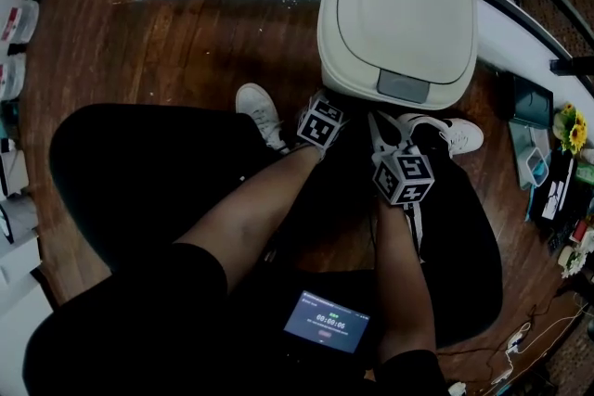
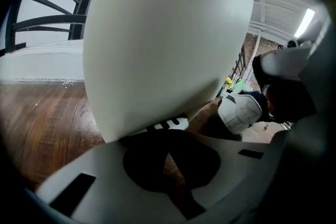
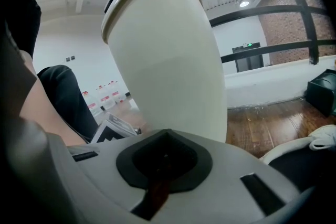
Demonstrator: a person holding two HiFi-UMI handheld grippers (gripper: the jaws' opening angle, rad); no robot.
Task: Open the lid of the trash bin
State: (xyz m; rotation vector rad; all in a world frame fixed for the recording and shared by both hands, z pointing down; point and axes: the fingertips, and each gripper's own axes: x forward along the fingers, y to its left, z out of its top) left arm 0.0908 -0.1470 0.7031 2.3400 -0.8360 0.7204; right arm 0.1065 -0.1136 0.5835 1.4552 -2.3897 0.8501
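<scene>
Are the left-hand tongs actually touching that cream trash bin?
Cannot tell. In the left gripper view the trash bin looms right over the tips of the left tongs, with neither contact nor gap plain. The head view hides the tips.

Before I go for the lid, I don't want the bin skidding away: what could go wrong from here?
The left hand-held gripper and right hand-held gripper sit shut, low at the front of the trash bin, below its grey latch. A push there may slide the bin across the wood floor, lid unopened.
</scene>
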